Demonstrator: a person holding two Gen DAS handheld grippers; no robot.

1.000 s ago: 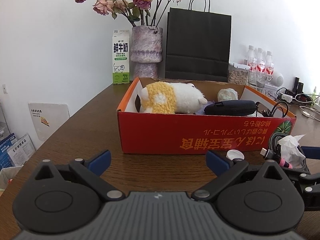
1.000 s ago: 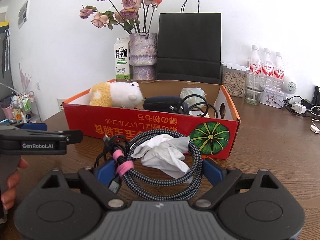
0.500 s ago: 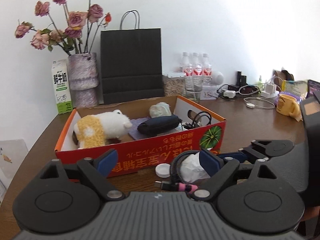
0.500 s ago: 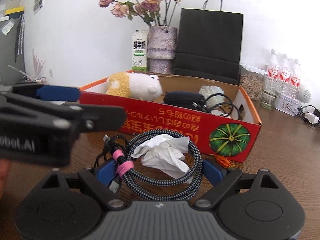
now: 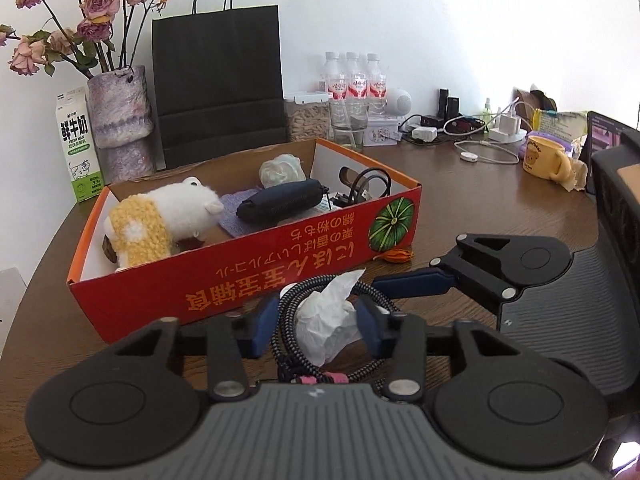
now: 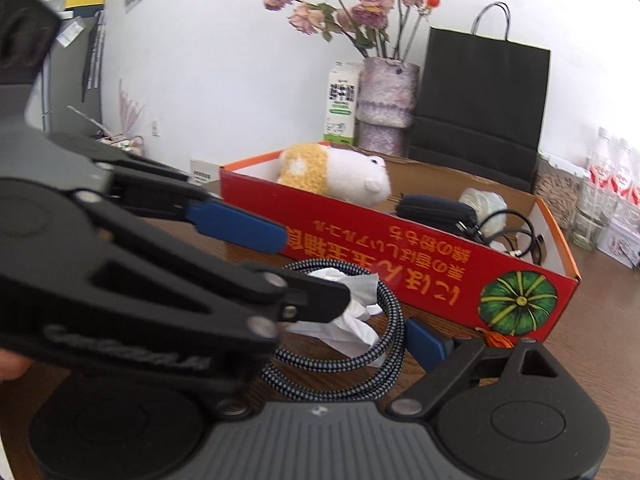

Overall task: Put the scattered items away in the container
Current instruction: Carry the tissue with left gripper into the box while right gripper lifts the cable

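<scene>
Left gripper [image 5: 316,326]: blue-padded jaws have just been closing and now pinch the crumpled white tissue [image 5: 332,314] that sits in the middle of the coiled black-and-white braided cable [image 5: 290,320]. Left pad sits at the cable's 9 o'clock edge, and whether it also presses the braid I cannot tell. The cable's pink band [image 5: 320,379] lies at 6 o'clock of the coil, just in front of the gripper body.

Right gripper [image 6: 344,280]: jaws spread wide, straddling the same coil. In the right wrist view one blue finger [image 6: 426,344] lies on the table at 3 o'clock of the coil; its other finger is hidden behind the left gripper's black body, which crosses the frame from 9 o'clock. In the left wrist view a blue finger of the right gripper reaches in from 3 o'clock, its tip at the coil's edge. Nothing is pressed between the pads.

Tissue and cable rest on the dark brown wooden table [image 5: 480,208], just beside the near wall of the red cardboard box with the pumpkin print [image 5: 304,264], at its 6 o'clock. A small orange object [image 5: 396,256] lies on the table under the box's pumpkin corner.

Inside the box: white-and-yellow plush toy [image 5: 160,220] at the 9 o'clock end, dark zipped pouch [image 5: 280,204] mid-box, pale bundled wad [image 5: 280,168] at 12 o'clock, black cords [image 5: 360,188] at the 3 o'clock end.
</scene>
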